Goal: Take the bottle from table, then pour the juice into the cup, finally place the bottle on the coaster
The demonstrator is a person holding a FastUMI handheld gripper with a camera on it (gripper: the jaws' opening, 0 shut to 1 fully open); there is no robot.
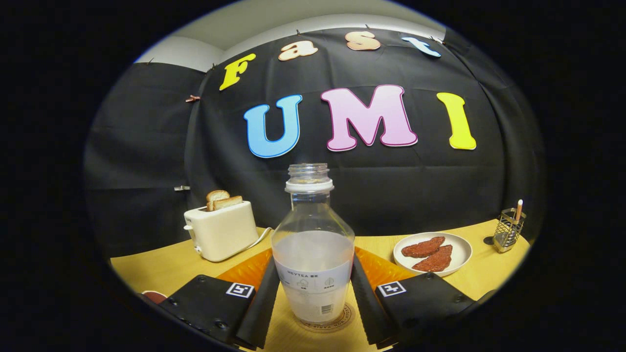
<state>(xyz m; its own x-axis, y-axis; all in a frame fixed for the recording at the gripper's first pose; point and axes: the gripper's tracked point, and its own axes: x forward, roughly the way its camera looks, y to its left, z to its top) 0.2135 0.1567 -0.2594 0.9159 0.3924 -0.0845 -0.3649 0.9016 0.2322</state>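
Bottle (313, 244) on coaster (342, 320), between tool (313, 298) fingers

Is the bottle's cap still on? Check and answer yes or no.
No. The bottle stands between the gripper jaws with its threaded neck open and bare, no cap on top.

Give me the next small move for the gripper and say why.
Probably open the gripper and back away: the bottle stands upright on the coaster, between the fingers, which lie along its sides, so the placing looks done.
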